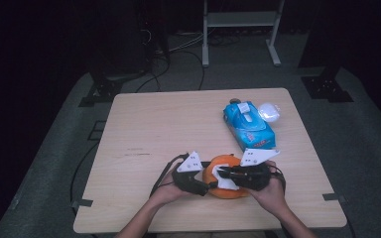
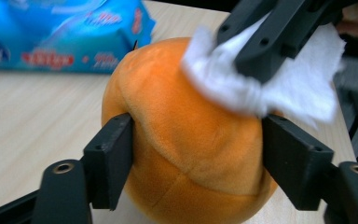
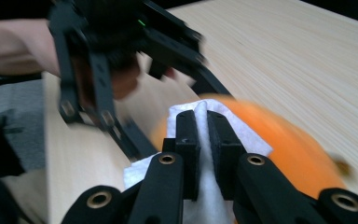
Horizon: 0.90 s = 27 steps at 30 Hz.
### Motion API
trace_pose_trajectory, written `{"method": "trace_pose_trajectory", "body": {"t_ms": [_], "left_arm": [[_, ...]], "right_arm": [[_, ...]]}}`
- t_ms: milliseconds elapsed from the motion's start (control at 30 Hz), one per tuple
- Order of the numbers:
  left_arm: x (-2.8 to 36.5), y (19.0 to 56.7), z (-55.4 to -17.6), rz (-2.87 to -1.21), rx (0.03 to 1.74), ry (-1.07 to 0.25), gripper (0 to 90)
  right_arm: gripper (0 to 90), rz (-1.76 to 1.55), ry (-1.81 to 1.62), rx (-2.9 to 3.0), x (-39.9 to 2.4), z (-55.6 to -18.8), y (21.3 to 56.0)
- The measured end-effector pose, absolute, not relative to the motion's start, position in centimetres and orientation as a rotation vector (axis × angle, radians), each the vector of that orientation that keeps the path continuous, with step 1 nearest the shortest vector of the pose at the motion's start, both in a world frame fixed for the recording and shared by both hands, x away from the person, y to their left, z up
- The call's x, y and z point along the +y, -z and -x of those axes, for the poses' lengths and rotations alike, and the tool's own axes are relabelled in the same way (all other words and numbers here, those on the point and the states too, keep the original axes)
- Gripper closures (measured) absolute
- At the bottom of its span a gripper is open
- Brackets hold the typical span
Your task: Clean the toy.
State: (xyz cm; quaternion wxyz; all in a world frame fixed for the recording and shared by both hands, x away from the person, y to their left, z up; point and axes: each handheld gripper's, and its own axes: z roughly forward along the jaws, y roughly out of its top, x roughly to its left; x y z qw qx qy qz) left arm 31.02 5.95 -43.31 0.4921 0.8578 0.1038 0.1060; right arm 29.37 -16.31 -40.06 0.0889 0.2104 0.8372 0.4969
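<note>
**Tissue on top of the plush orange, left gripper bracing it**

I have the plush orange (image 1: pixel 224 177) at the near edge of the wooden table (image 1: pixel 178 129), right between my two hands. The relation I work from: the white tissue (image 2: pixel 265 84) sits on the upper right shoulder of the orange as the left gripper view shows it, so the wiping surface lies directly under the right gripper (image 3: pixel 204 116) and just ahead of the left gripper (image 2: pixel 198 140).

My left gripper has its jaws pressed against the orange's two sides, clamping the soft ball and holding it down on the table. My right gripper has its jaws squeezed together on a fold of the tissue, the sheet spilling out on both sides and lying against the orange skin.

The orange is round, so no long axis matters; I judge the wipe should run across the top, away from the clamped sides.

Both forearms come in from the near edge, the hands tilted inward toward each other. The blue tissue pack (image 1: pixel 248 126) lies well apart, far right.
</note>
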Motion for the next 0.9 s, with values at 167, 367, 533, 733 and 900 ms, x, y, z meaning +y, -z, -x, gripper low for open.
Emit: {"method": "trace_pose_trajectory", "body": {"t_ms": [167, 367, 533, 733, 900], "left_arm": [[5.7, 43.2, -30.4, -2.1, 0.191, -0.305, 32.5], [5.8, 43.6, -31.5, -2.064, 0.363, -0.176, 11.4], [5.6, 43.7, -31.2, -2.066, 0.341, -0.169, 21.7], [5.2, 43.2, -30.0, -2.11, 0.183, -0.297, 29.6], [5.6, 43.6, -30.5, -2.098, 0.221, -0.258, 28.1]], "right_arm": [[83.2, -0.615, -1.436, 2.453, -16.6, -29.6, 39.2], [83.2, -0.743, -1.445, 2.46, -19.4, -30.0, 40.2], [83.2, -0.695, -1.449, 2.477, -18.8, -29.4, 40.0], [83.3, -0.584, -1.465, 2.48, -16.6, -28.6, 39.2], [83.3, -0.702, -1.444, 2.424, -18.9, -30.0, 39.1]]}}
